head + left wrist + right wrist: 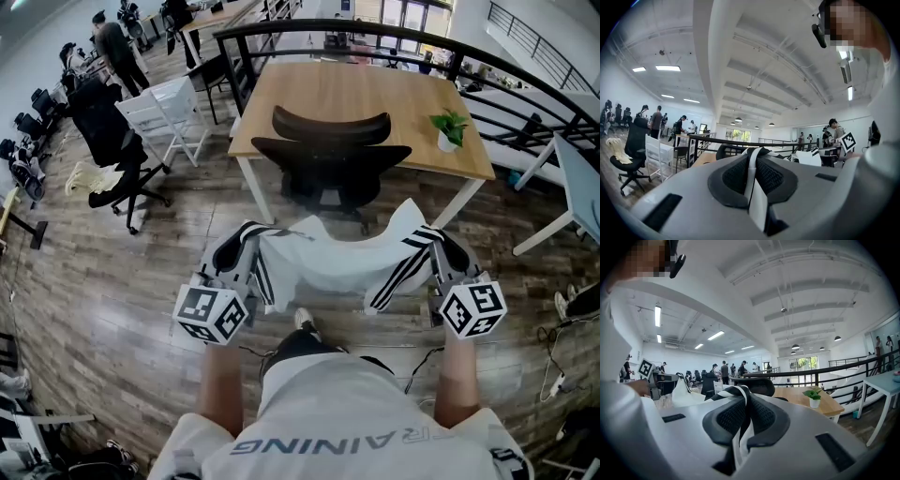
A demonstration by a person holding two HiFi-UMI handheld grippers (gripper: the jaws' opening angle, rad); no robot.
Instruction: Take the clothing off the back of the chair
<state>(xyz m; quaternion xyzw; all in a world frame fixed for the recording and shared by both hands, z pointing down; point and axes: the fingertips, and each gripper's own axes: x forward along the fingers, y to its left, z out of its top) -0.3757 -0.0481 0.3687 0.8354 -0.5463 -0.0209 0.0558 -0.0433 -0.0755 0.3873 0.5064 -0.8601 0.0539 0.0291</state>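
Note:
A white garment (330, 265) with black stripes hangs stretched between my two grippers, off the black chair (330, 155) that stands behind it at the wooden desk (356, 98). My left gripper (232, 251) is shut on the garment's left end; white striped cloth (754, 183) shows pinched between its pads. My right gripper (448, 249) is shut on the right end, with striped cloth (740, 420) clamped between its pads. The chair's backrest (759, 385) shows just beyond the right jaws.
A small potted plant (450, 128) stands on the desk's right side. A black railing (403, 37) runs behind the desk. Another black office chair (117, 150) and a white chair (169, 117) stand at the left. A white table (572, 187) is at the right. People stand far left.

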